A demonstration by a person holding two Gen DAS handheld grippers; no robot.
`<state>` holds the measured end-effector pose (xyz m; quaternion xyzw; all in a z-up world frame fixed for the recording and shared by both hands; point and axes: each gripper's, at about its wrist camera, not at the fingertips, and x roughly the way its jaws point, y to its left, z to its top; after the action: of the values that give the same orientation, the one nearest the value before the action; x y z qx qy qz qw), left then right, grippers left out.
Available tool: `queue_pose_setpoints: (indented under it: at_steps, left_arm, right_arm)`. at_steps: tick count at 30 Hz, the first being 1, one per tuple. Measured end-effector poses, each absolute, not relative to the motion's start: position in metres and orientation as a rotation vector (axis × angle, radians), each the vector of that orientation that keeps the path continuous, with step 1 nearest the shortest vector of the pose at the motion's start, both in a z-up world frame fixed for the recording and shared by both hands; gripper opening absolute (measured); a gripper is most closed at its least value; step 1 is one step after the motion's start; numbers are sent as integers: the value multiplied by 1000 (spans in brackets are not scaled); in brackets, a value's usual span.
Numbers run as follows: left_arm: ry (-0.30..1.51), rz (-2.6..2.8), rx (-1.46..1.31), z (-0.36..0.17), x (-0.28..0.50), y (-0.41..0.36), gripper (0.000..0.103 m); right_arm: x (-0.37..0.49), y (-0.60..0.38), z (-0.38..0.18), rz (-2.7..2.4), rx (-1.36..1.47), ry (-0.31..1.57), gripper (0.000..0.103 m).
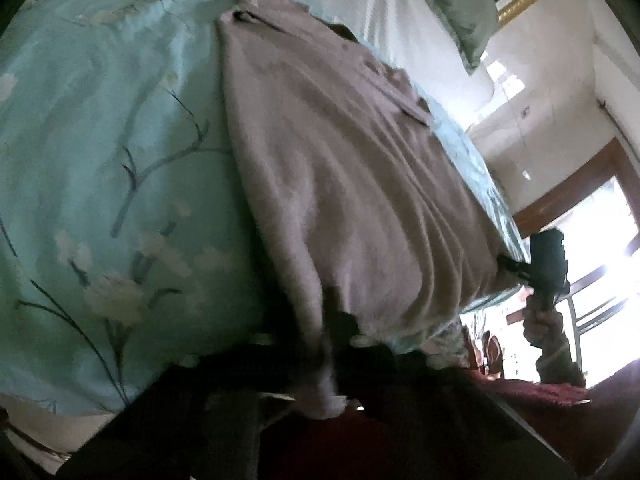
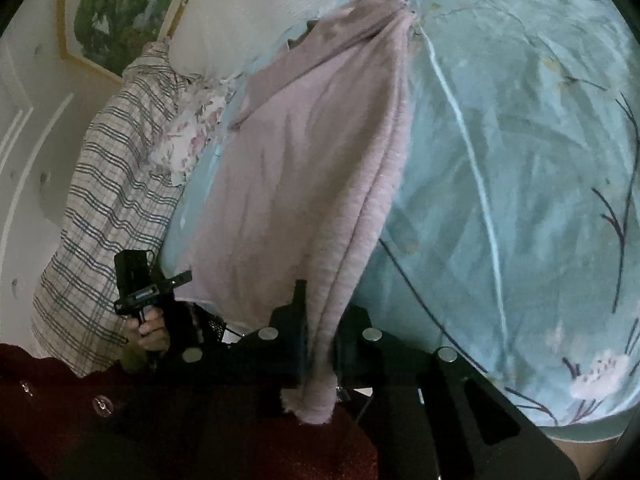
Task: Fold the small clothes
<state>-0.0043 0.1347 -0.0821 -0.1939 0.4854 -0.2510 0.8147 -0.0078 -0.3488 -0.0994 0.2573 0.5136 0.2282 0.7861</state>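
Mauve garment (image 1: 340,184), a soft knitted piece, lies spread on the pale blue floral bedspread (image 1: 100,140), its near hem drawn to the bed's edge. At one corner of that hem the left gripper (image 1: 332,344) is clamped on the cloth, a fold of fabric bunched between its dark fingers and hanging below them. At the other corner of the hem the right gripper (image 2: 320,344) pinches the garment in the same way, with a thick roll of cloth passing through its closed jaws and dangling out beneath. Each tool shows in the other's view, gripped by a hand (image 2: 150,332) at the garment's far hem corner. The far end of the garment runs up to a narrow bunched tip near a white pillow (image 2: 248,20). Beside the garment, on the left gripper's side, a checked cloth (image 2: 100,216) drapes over the bed's edge. Beyond the pillow a framed green picture (image 2: 112,20) hangs on the wall. Below the garment's hem a dark red fabric (image 2: 120,420) fills the foreground.
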Motion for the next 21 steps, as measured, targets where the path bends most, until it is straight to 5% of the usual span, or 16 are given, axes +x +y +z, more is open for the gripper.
queue_pose_setpoints:
  at_steps: [11,21]
  left_arm:
    - [752,-534,-503,-9,17,146,4]
    - [576,-396,-442,52,150,145,4]
  right_arm:
    - [37,-367,-42,502,663,852,8]
    - [172,-390,-7,384,601,733,8]
